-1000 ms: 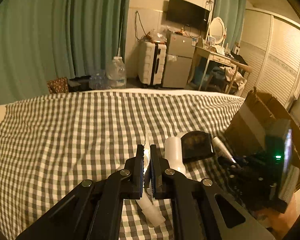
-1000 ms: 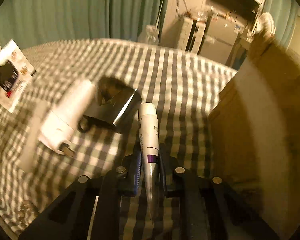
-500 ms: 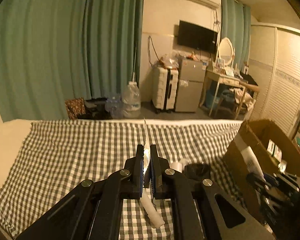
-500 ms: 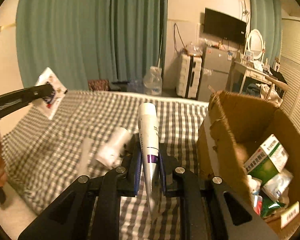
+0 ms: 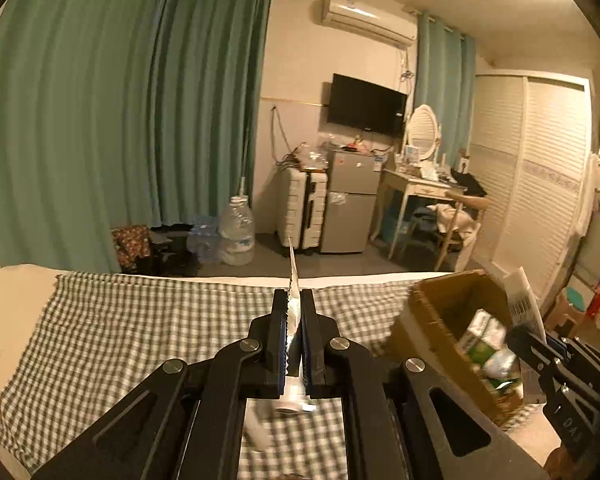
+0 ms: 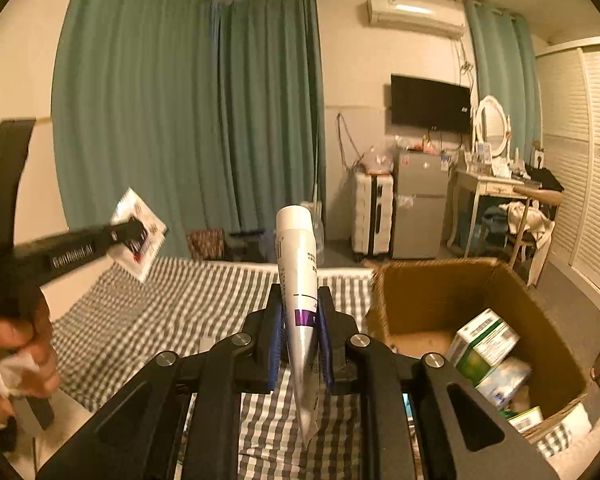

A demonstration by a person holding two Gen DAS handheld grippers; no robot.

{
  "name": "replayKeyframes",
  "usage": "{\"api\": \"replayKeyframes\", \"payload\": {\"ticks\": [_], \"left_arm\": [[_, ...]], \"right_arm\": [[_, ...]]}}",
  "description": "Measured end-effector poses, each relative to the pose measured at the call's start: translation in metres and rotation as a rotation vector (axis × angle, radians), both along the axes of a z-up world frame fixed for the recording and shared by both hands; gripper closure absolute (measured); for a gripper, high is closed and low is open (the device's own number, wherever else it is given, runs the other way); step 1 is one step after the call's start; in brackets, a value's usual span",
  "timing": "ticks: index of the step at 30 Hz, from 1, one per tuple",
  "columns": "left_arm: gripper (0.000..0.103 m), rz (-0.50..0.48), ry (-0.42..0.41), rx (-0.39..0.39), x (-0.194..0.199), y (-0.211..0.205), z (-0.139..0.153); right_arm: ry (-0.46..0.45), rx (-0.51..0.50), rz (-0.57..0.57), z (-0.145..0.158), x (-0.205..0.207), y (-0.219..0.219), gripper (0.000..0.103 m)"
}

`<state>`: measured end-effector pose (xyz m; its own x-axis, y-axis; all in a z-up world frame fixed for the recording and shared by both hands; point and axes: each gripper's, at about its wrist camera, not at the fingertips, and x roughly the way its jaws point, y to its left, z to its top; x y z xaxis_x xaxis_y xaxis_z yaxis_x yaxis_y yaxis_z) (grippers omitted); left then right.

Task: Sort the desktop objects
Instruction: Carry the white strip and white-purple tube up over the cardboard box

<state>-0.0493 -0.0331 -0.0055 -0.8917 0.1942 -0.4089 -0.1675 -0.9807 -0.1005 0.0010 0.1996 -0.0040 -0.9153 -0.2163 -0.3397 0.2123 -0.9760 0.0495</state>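
Note:
My left gripper (image 5: 294, 301) is shut on a thin white packet (image 5: 292, 264), seen edge-on and sticking up past the fingertips. The right wrist view shows the same left gripper (image 6: 134, 233) raised at the left with the printed packet (image 6: 140, 236) in it. My right gripper (image 6: 300, 302) is shut on a white and silver tube (image 6: 298, 252) with a purple band, cap end pointing forward. An open cardboard box (image 6: 440, 292) stands just right of it, with green-and-white cartons (image 6: 482, 340) inside. In the left wrist view the box (image 5: 432, 320) is at the right.
A grey checked cloth (image 5: 140, 328) covers the surface under both grippers. A blurred white cylinder (image 5: 290, 406) lies on it below my left gripper. A hand (image 6: 16, 352) grips the left tool. Beyond are green curtains, a suitcase, a small fridge and a dressing table.
Both grippers have risen off the cloth with their loads, and the views have tipped up to the room. The right gripper with the tube has come level with the box's open top.

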Motion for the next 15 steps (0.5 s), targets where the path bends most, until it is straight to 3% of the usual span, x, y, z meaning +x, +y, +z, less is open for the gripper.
{"api": "replayKeyframes", "payload": {"ticks": [3,15], "left_arm": [[0.097,0.003,0.033,0.004,0.012,0.016,0.009],[0.097,-0.073,0.02,0.004,0.025,0.1,0.024]], "right_arm": [[0.019,-0.025,-0.019,0.009,0.011,0.023,0.089],[0.068,-0.078,-0.133,0.026,0.046,0.104,0.088]]}}
